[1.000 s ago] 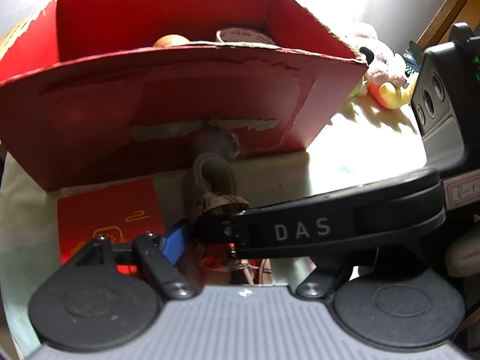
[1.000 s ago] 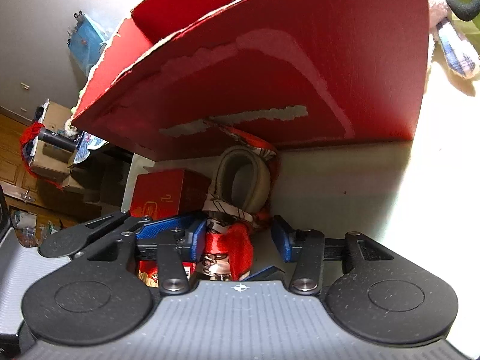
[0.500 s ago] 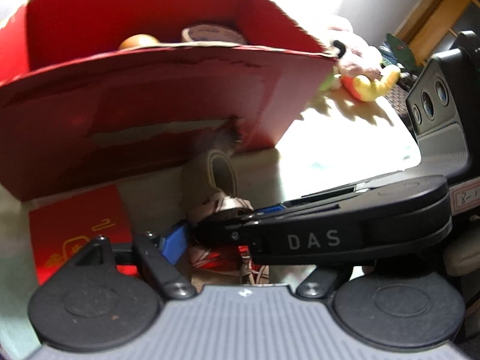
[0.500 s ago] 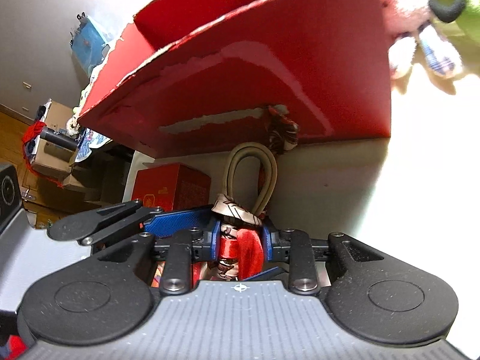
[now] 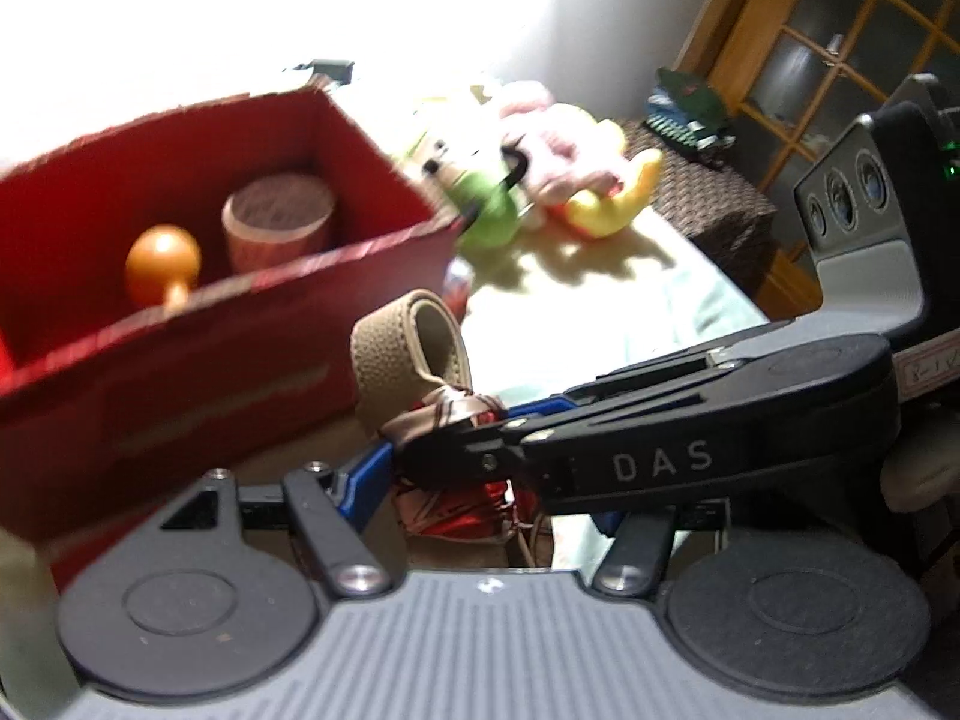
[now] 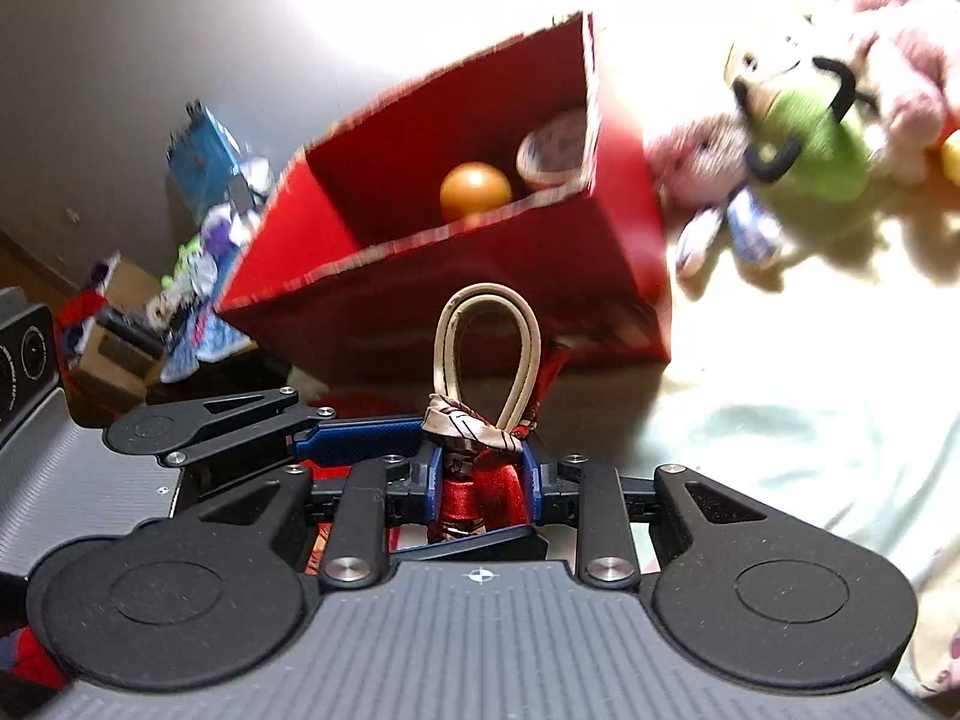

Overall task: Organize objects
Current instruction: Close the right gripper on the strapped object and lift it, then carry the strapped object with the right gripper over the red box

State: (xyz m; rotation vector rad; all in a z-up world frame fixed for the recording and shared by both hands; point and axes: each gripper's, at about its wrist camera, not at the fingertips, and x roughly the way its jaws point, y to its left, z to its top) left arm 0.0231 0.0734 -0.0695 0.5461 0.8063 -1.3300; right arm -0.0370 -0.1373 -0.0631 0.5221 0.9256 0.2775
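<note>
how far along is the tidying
Done: a ball and a cup sit in the red box. In hand: the right gripper has its jaws shut on a scarf-tied strap; the left gripper's jaws are closing beside it. Left: plush toys outside.

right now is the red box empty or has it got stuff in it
Not empty. The open-topped red box holds an orange ball-topped piece and a tan cup.
</note>
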